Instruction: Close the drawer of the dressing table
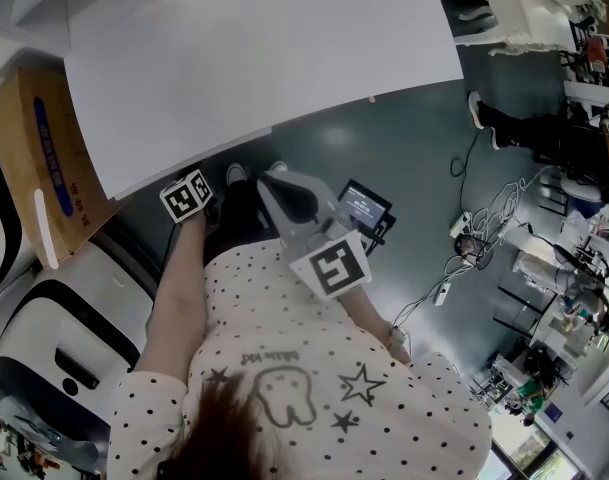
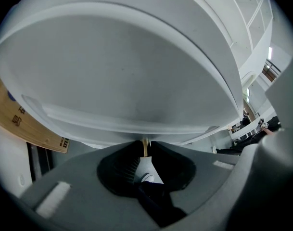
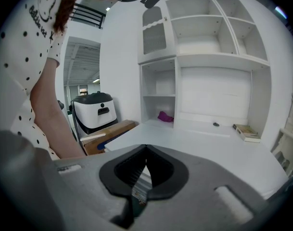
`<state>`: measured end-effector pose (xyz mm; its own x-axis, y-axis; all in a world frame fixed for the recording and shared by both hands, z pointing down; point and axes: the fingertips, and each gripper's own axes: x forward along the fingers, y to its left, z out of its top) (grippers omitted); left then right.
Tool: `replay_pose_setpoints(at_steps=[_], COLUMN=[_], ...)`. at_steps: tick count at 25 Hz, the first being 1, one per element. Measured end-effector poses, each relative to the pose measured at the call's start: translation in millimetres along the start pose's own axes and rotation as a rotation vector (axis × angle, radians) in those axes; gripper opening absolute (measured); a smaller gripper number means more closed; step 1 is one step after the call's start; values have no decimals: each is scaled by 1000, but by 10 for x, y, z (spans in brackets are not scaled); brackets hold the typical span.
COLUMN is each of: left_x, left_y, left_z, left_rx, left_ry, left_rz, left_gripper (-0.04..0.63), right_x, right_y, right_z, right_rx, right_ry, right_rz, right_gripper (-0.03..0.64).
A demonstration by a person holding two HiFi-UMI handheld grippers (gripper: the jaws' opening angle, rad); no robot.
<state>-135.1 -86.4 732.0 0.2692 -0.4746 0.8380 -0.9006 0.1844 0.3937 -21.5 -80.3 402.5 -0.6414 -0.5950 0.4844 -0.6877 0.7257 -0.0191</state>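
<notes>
drawer [image 2: 136, 76] looks stiff and should slide easily; take its brass knob [image 2: 145, 149]. left tongs [image 2: 145, 143] clamp that knob, right tongs [image 3: 146, 150] are together.

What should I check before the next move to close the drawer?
1. Left gripper holds the knob: ok, its jaws are closed on the thin gold knob.
2. Drawer front is straight ahead of the left gripper: ok, it fills that gripper's view.
3. How far the drawer stands out: cannot tell, no view shows its sides.
4. Right gripper is free: ok, jaws together, nothing between them, held off the table.
5. Box is out of the way: ok, it stands to the side of the drawer front, not before it.
</notes>
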Motion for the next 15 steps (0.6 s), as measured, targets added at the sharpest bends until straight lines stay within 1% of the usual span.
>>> replay_pose_setpoints(at_steps=[15], left_x=[49], left_y=[39], left_z=[86], left_rx=[-14], left_ry=[-6], left_rz=[11], left_gripper=[67], right_x=[78], right_y=[-63], right_z=[49], right_rx=[-5], right_ry=[-13], right_rz=[-2], right_gripper=[1])
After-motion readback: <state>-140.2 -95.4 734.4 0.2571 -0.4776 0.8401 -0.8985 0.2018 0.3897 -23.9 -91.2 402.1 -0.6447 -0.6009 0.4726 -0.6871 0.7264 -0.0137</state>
